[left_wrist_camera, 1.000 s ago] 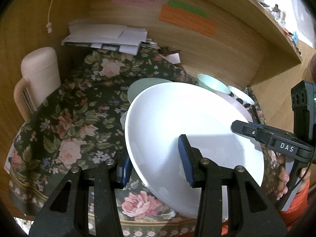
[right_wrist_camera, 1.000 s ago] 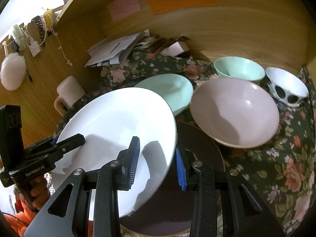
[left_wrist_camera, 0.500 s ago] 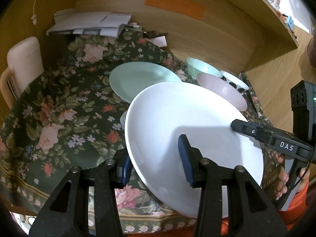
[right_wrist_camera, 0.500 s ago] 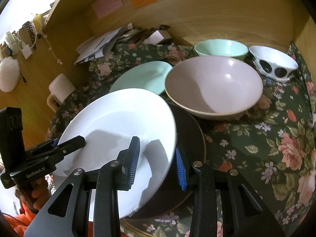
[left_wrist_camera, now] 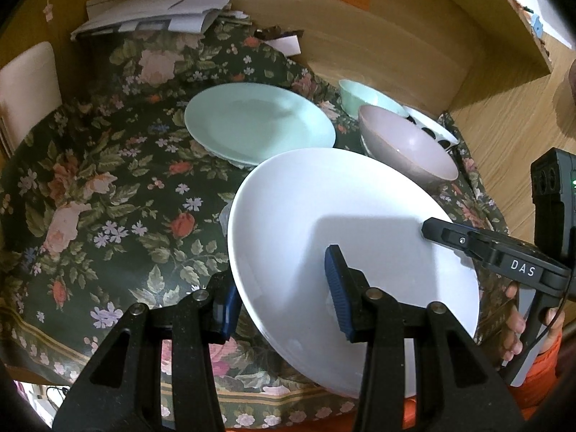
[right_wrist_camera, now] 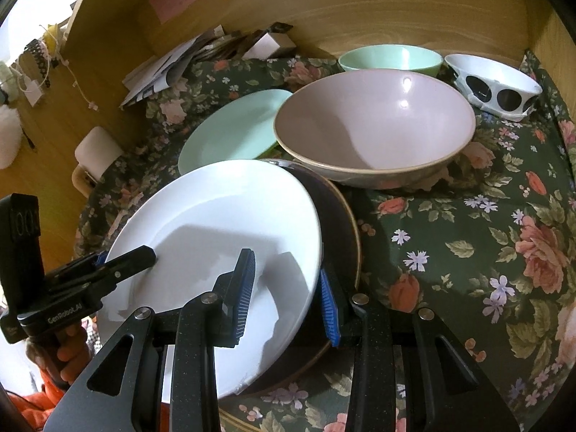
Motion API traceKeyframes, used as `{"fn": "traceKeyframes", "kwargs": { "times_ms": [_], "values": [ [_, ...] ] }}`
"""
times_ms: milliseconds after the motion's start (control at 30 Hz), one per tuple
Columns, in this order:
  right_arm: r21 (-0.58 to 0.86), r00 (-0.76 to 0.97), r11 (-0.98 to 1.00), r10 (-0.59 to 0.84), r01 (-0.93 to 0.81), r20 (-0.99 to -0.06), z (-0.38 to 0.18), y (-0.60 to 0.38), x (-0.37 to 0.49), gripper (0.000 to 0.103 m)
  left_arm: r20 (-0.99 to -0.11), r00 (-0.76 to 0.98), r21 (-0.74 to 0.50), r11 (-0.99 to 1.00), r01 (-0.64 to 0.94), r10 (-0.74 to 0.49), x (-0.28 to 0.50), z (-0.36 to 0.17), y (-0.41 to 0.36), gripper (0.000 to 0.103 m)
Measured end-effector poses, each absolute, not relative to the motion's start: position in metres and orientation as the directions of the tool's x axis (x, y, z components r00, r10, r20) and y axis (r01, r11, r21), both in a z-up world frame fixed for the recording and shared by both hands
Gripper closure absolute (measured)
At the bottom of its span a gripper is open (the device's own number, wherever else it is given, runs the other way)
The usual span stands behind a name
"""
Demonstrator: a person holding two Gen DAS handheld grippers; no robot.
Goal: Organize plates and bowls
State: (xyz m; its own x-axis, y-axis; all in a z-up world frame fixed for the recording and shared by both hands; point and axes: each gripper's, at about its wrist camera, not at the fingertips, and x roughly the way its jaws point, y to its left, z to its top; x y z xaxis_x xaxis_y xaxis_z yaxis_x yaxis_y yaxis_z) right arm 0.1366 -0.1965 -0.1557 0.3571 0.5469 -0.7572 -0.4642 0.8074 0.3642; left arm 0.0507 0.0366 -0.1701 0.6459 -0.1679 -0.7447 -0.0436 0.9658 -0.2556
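A large white plate [left_wrist_camera: 342, 216] [right_wrist_camera: 216, 223] hangs tilted over the front of the table, held by both grippers at opposite rims. My left gripper [left_wrist_camera: 282, 297] is shut on its left rim, one blue pad above and one below. My right gripper [right_wrist_camera: 288, 302] is shut on the right rim in the same way. Right under the white plate lies a dark brown plate [right_wrist_camera: 342, 234]. Behind stand a pink bowl [right_wrist_camera: 374, 118], a mint plate [left_wrist_camera: 259, 122], a mint bowl [right_wrist_camera: 390, 59] and a white bowl with black dots [right_wrist_camera: 493, 82].
A dark floral tablecloth [left_wrist_camera: 108, 187] covers the table. Loose papers [left_wrist_camera: 154, 10] are piled at the back against a wooden wall [left_wrist_camera: 378, 36] with coloured notes. A cream chair back [left_wrist_camera: 28, 82] stands at the left. Bare cloth lies left of the plates and at the right front [right_wrist_camera: 468, 252].
Both grippers have sunk with the white plate toward the table and the dark plate. The bowls and the mint plate have not moved.
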Motion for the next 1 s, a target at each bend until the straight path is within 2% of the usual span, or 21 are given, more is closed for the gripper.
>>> {"fn": "traceKeyframes", "kwargs": {
  "times_ms": [533,1000],
  "values": [
    [0.332,0.363,0.822,0.517,-0.462,-0.776,-0.155,-0.196,0.146,0.069,-0.756,0.630,-0.275,0.960,-0.059,-0.178,0.064,-0.180,0.043,0.060],
    [0.282,0.433,0.827,0.509,-0.486,-0.744,-0.133,-0.200,0.140,0.069,-0.765,0.623,-0.242,0.969,-0.044,-0.163,0.071,-0.184,0.033,0.060]
  ]
}}
